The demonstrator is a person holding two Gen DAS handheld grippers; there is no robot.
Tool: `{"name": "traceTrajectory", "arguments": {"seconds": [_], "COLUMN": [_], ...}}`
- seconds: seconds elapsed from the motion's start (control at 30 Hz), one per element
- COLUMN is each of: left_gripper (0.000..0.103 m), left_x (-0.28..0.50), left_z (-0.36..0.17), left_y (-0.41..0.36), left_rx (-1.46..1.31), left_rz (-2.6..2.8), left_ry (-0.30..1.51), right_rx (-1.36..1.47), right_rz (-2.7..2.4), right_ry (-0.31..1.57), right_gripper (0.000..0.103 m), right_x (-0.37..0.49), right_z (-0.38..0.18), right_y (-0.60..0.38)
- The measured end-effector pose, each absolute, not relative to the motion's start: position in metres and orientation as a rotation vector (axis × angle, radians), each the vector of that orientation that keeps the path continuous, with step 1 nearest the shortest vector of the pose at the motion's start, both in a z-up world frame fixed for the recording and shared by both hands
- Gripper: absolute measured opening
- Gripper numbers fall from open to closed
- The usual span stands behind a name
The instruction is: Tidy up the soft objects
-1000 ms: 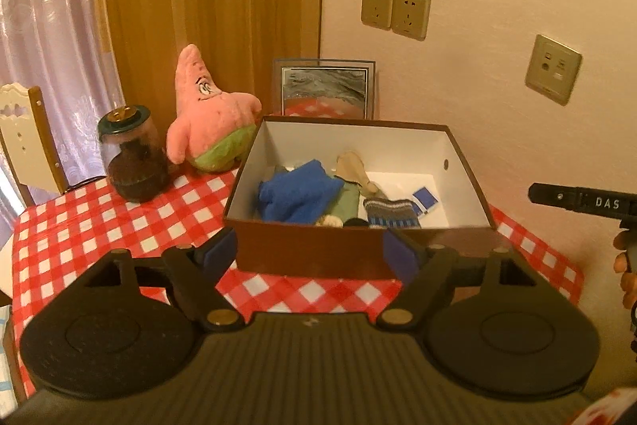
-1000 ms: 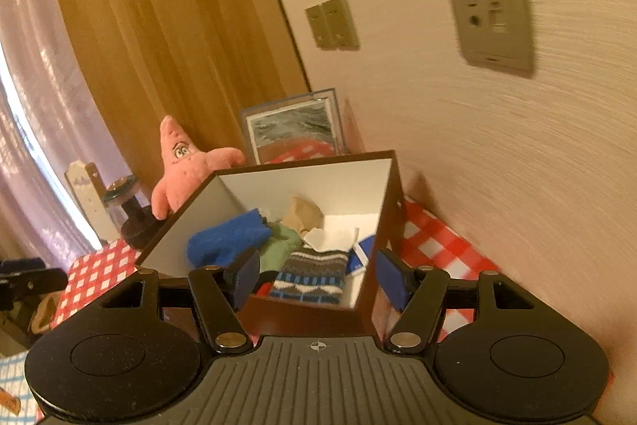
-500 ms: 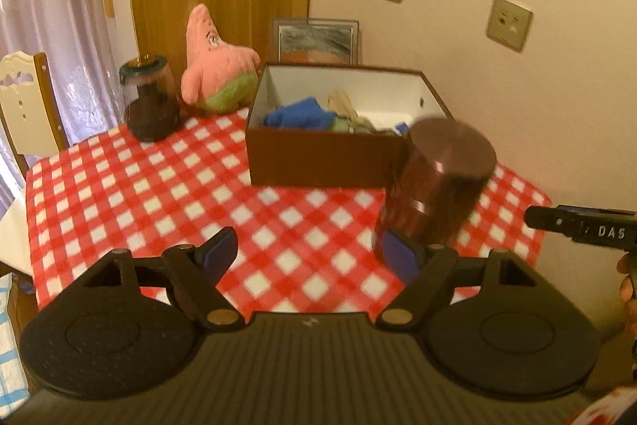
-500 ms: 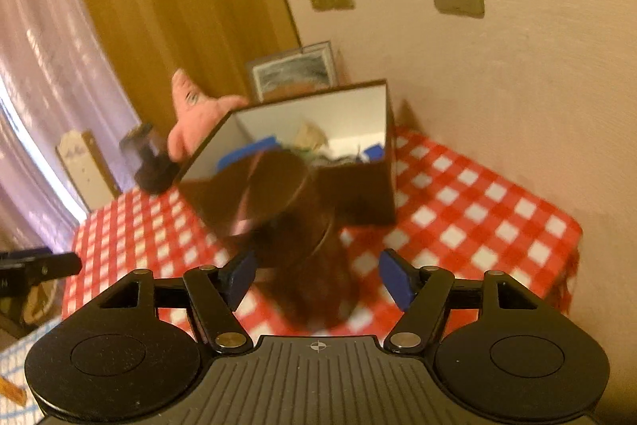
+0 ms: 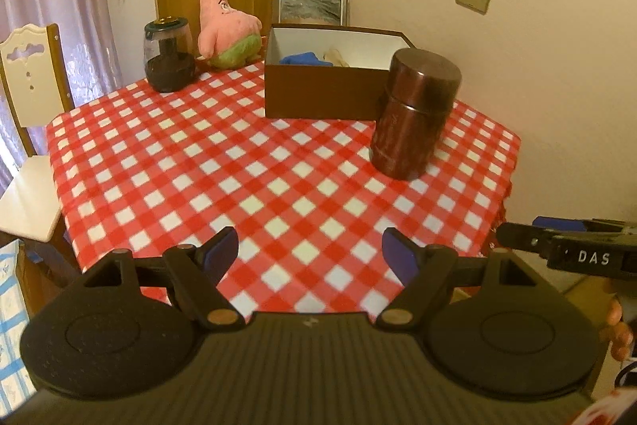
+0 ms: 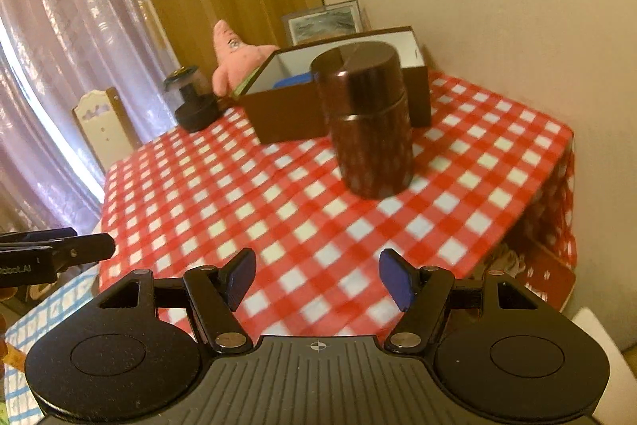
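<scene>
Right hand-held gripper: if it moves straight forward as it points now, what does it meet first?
Probably the dark brown cylindrical canister, standing on the red-and-white checked tablecloth just right of centre ahead of the open right hand-held gripper. The brown cardboard box is behind it. Depth is uncertain.

White letters "DAS" show on the right gripper [image 5: 573, 253] in the left view; the left gripper [image 6: 43, 257] carries a partly legible "Robot.AI"
</scene>
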State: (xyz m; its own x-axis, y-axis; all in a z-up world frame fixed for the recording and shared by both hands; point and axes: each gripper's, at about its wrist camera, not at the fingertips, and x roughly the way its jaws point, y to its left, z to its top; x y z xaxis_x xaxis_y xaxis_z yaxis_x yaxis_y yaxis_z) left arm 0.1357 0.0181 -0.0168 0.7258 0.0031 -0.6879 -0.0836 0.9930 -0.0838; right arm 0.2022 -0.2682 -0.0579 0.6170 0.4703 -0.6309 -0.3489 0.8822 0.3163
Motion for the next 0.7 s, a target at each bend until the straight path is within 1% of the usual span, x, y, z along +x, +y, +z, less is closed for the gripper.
{"name": "traceTrajectory", "arguments": {"seconds": [0.33, 0.7], "left_gripper": [0.076, 0.076], "left_x": [0.085, 0.068], "left_z": [-0.013, -0.013], "left_y": [0.014, -0.004], "left_rx": [-0.129, -0.113], "left_rz": [0.023, 0.036], "left_ry": [0.753, 0.779], "right_rx": [0.124, 0.129], "right_rz": [0.469, 0.501], "right_ry": [0.764, 0.78], "right_gripper": [0.069, 0.069], "right_x": [0.146, 0.122], "right_z": [-0.053, -0.051], "right_y": [-0.258, -0.271]}}
